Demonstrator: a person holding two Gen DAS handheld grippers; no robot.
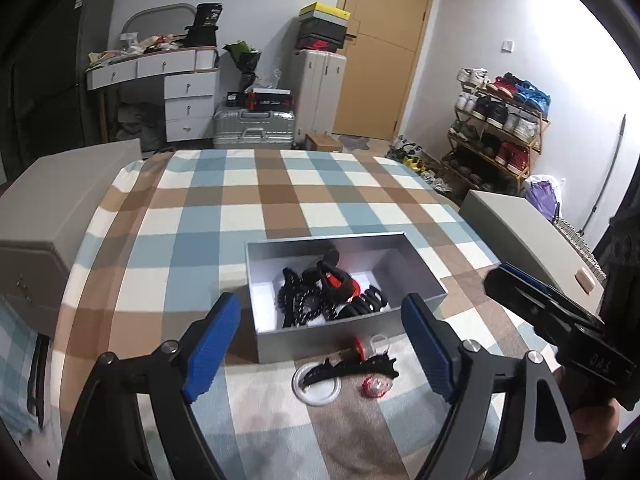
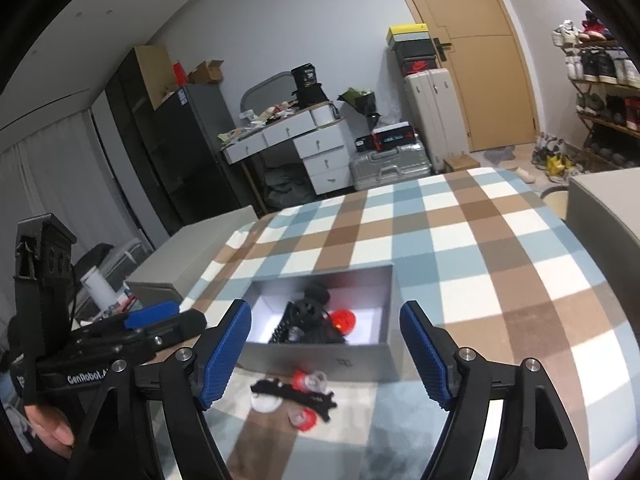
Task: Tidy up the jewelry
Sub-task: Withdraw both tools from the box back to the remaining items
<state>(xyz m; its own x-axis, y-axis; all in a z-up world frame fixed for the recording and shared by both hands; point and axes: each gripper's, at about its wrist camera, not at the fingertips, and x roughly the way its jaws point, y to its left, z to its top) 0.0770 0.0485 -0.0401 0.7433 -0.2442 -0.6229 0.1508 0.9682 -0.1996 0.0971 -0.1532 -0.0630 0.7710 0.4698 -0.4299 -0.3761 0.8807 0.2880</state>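
Observation:
An open grey box (image 1: 416, 258) (image 2: 320, 364) sits on the plaid bed cover and holds black hair clips, a black chain and a red-and-black piece (image 1: 340, 284) (image 2: 344, 320). In front of the box lie a black claw clip (image 1: 348, 369) (image 2: 296, 394), a white ring (image 1: 316, 398) (image 2: 264, 404) and two small red-and-clear pieces (image 1: 376, 387) (image 2: 304, 416). My left gripper (image 1: 320, 344) is open and empty, just above these loose items. My right gripper (image 2: 324, 356) is open and empty, above the same spot; it shows at the right of the left wrist view (image 1: 516, 284).
The plaid cover (image 1: 240, 208) spans the bed. A grey box lid or case (image 1: 52, 208) lies at the left edge and another (image 1: 528, 236) at the right. A desk, suitcases, a door and a shoe rack stand beyond the bed.

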